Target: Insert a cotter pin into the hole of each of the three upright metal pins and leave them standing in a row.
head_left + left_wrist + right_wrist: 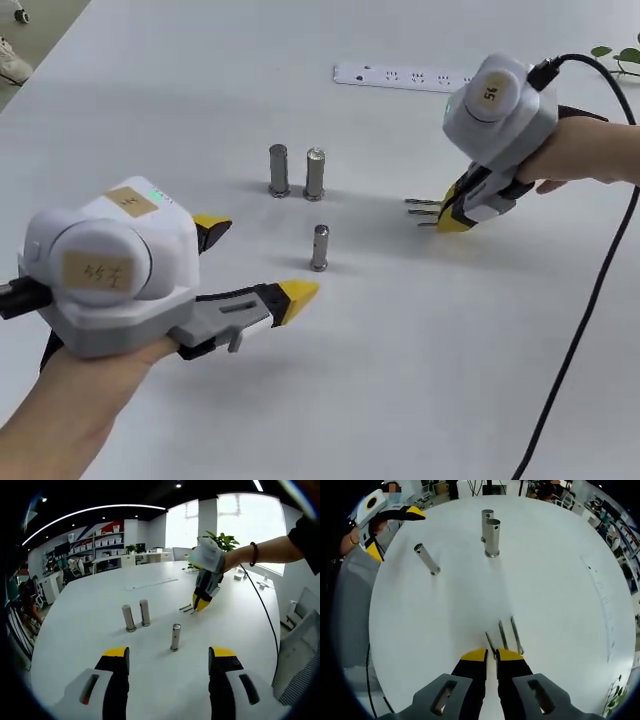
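Three upright metal pins stand on the white table (420, 380): two side by side at the back (279, 170) (315, 173), and one alone nearer me (320, 247). Three cotter pins (422, 212) lie to their right. My right gripper (450, 215) has its tips down at them. In the right gripper view its jaws (495, 656) are shut on the end of the left cotter pin (491, 644), which lies flat; the other two (503, 634) (516, 635) lie beside it. My left gripper (256, 256) hovers open left of the lone pin (175, 637), with nothing between its jaws (170, 653).
A white power strip (400, 76) lies at the far side of the table. A black cable (590, 300) runs from the right gripper down the table's right side. Plant leaves (622, 55) show at the far right corner.
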### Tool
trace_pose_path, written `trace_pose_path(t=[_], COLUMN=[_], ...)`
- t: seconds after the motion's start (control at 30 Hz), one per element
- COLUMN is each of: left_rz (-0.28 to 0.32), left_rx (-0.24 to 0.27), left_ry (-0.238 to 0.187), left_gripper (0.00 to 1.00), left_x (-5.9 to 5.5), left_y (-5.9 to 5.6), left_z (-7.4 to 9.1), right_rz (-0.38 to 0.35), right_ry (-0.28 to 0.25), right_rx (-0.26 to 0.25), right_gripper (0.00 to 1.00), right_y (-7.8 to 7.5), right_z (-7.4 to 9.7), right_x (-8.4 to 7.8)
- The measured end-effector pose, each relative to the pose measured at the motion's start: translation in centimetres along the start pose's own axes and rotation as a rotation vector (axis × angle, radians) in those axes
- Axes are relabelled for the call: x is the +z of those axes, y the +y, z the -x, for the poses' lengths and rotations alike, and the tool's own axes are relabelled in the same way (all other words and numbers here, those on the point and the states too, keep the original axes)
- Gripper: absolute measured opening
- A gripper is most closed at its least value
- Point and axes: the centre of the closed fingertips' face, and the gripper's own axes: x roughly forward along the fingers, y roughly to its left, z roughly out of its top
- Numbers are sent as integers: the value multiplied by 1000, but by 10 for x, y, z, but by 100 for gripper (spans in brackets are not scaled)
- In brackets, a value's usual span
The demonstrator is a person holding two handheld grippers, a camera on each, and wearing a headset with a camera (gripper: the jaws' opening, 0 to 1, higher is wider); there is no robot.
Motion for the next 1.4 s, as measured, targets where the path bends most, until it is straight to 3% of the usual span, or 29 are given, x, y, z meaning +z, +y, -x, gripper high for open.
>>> trace_pose_path(t=[0.37,0.7,1.03,1.2,1.4], left_rz=[-3,0,-3,-16,-18], left_rx=[-4,-4,-23,-32,-38], left_ry=[3,8,-6,9,12], left_gripper=[61,59,55,55,52], left_x=[-1,-3,1,0,2], left_y=[0,0,-4,-7,-11], left_z=[1,2,3,3,7], right_rz=[46,104,92,99,114], right_ry=[28,69,2,-22,-92], right_rx=[22,4,4,-6,-18], right_gripper=[0,0,0,0,0], right_y=[-2,0,-7,-1,8], right_z=[-1,0,2,8,16], right_x=[0,0,-2,-2,8])
